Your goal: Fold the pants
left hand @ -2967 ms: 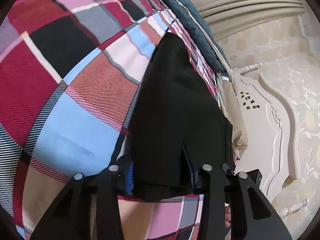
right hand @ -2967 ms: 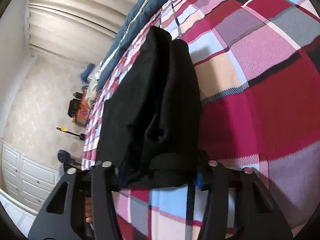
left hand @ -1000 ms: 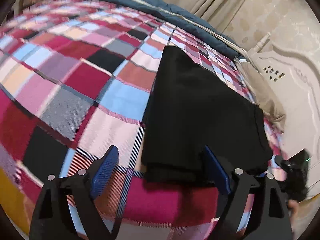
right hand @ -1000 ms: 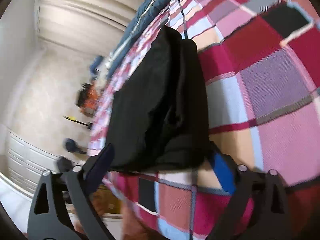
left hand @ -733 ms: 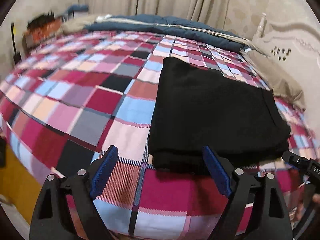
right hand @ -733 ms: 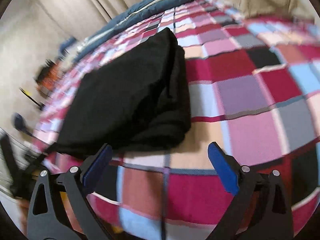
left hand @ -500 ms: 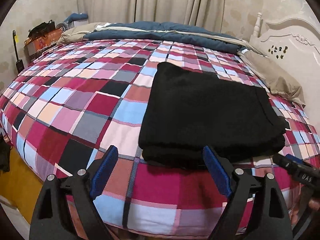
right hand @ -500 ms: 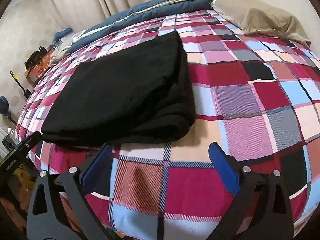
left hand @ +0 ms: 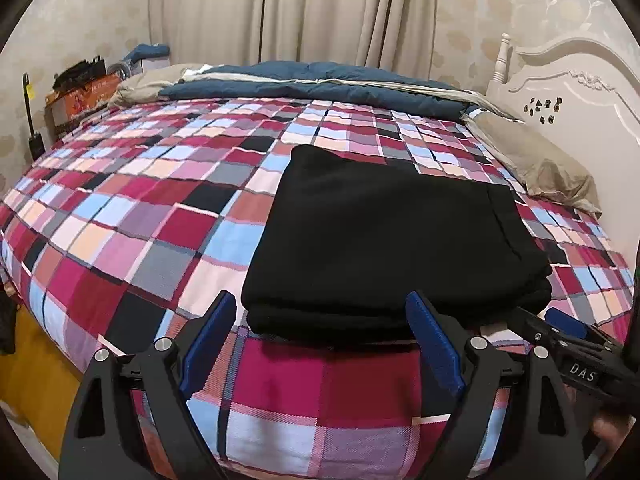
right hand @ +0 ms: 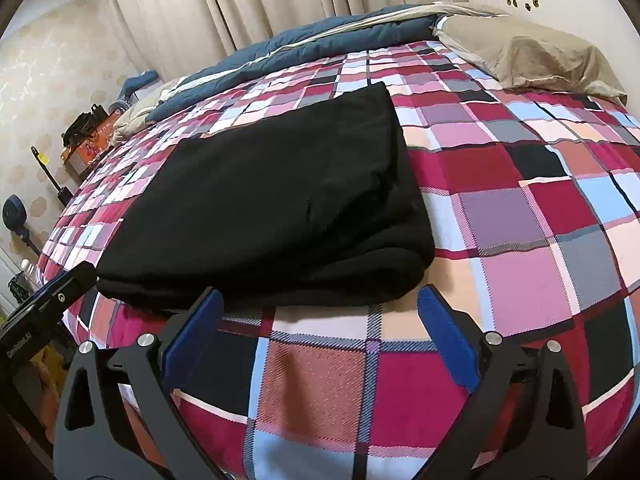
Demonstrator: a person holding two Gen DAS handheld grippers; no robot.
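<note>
The black pants [left hand: 384, 240] lie folded in a flat stacked rectangle on the plaid bedspread [left hand: 132, 216], near the bed's front edge. They also show in the right wrist view [right hand: 272, 208]. My left gripper [left hand: 320, 320] is open and empty, held just short of the pants' near edge. My right gripper [right hand: 320, 312] is open and empty, just in front of the pants' near right corner. The right gripper's body [left hand: 576, 344] shows at the right of the left wrist view, and the left gripper's body [right hand: 44, 304] shows at the left of the right wrist view.
A blue duvet [left hand: 312, 84] is bunched along the far side of the bed. A beige pillow [left hand: 536, 160] lies by the white headboard [left hand: 568, 80]. Curtains [left hand: 288, 8] hang behind. A box and clutter [left hand: 80, 88] stand at the far left.
Both grippers were shut on the pants' edge three seconds ago. They have let go, opened and pulled back and up from the bed. The pants now rest folded.
</note>
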